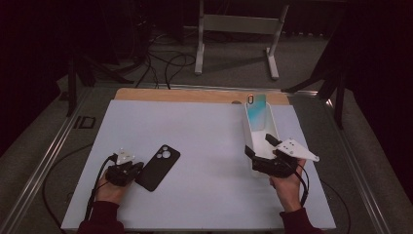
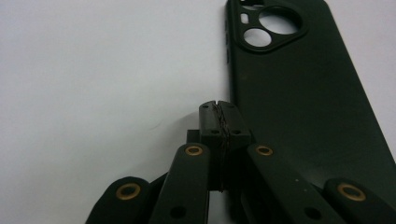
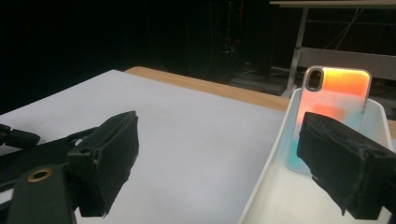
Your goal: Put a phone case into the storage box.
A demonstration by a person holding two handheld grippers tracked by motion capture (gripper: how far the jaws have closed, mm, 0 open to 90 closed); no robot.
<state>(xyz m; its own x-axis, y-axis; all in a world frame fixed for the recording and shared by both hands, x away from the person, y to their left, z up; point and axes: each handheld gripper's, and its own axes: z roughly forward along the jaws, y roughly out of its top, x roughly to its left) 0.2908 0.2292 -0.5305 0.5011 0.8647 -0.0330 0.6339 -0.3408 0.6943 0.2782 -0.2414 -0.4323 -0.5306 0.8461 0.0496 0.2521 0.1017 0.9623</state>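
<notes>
The black phone case (image 1: 158,167) lies flat on the surface just right of the left claw (image 2: 218,108), pressed together empty; its long axis runs forward-right; the right claw (image 1: 259,146), spread, straddles the white tray's (image 1: 246,127) wall

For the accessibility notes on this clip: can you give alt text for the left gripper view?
The left gripper, jaws shut with nothing between them, sits on the white table just beside a black phone case lying camera cutouts up.
</notes>
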